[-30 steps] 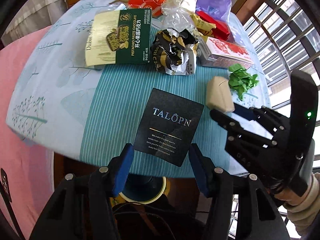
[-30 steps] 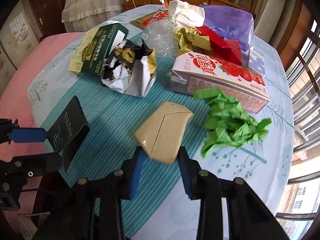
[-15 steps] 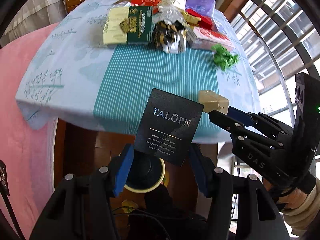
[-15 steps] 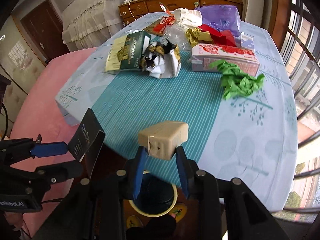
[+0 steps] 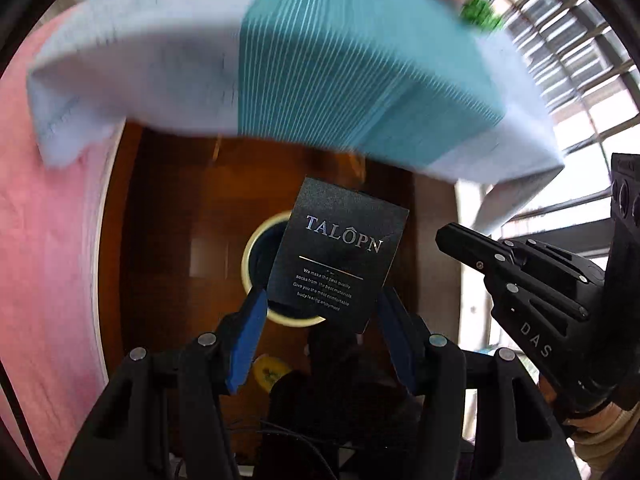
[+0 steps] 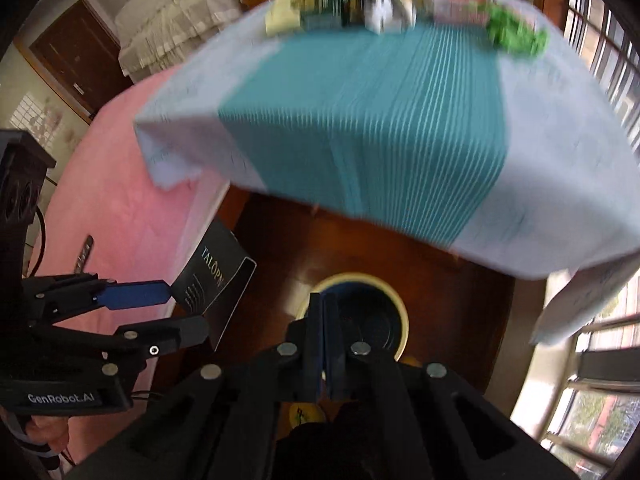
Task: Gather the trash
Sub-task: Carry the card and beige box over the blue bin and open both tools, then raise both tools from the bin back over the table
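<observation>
Flat black square card printed TALÔPN (image 5: 338,254), pinched by its lower corners between the blue pads of the left tool (image 5: 320,330), tilted slightly, held just above the round dark bin with a cream rim (image 5: 256,268) on the brown wooden floor. Right tool (image 6: 323,340) pressed together with nothing between the pads, poised over the same bin (image 6: 394,300), just right of the left tool (image 6: 170,314) and card (image 6: 216,280). Beyond and above both tools, worktop under a pale blue cloth with a teal striped band (image 6: 372,120). Far along it, blurred heap of wrappers and boxes (image 6: 360,0) and crumpled green paper (image 6: 514,34). Left of the tools, pink bed cover (image 5: 44,240).
</observation>
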A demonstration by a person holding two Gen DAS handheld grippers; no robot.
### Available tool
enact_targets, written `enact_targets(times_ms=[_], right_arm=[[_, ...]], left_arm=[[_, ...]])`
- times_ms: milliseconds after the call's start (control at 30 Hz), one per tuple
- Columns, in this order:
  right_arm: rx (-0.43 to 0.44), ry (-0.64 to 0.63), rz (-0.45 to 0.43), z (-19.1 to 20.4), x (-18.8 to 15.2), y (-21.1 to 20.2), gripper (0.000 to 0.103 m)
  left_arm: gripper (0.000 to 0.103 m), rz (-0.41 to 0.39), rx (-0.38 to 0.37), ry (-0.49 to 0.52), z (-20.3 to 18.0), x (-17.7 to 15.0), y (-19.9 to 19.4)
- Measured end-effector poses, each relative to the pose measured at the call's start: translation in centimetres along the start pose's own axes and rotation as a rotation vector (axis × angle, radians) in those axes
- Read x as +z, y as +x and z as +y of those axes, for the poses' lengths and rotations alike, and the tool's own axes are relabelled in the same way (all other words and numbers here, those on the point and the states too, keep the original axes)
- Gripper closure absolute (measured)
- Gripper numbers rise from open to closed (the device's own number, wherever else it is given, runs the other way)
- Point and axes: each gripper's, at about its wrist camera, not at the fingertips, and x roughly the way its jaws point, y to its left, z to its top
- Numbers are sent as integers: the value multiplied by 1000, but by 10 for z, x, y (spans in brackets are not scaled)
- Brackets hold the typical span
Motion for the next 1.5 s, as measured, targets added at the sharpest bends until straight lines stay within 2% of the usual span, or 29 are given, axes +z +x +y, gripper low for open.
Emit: enact_targets(times_ms=[100,267,533,600,700,767,967,1200,1267,1333,1500], right_arm=[[-22,35,58,-9,-21,43,103],[-45,113,130,-35,-54,120,103],[-50,170,172,-67,-79,217,103],[-38,179,173,-70,-80,230,103],[-29,200,184,-80,-84,248,102],[-12,210,195,-84,-87,256,102],[12,247,220,-94,-87,256,102],[30,250,207,-89,-74,226,100],[37,242,202,-85,-68,211,87],[51,235,180,-78,-58,187,64],[80,213,124,-61,-34,127,62]], left_arm=[[47,58,19,-1,10,-9,49],[47,89,51,10,19,-18,121],[44,139,118,-2,36,-18,233],[43,148,142,-6,41,-16,254],[38,152,152,-15,49,-12,274],[25,154,164,-18,52,-10,283],[23,148,183,-16,50,-8,285],[22,92,178,-53,46,-2,233],[22,75,175,-60,43,2,212],[22,51,170,-62,38,6,186],[22,-10,176,-33,17,18,112]])
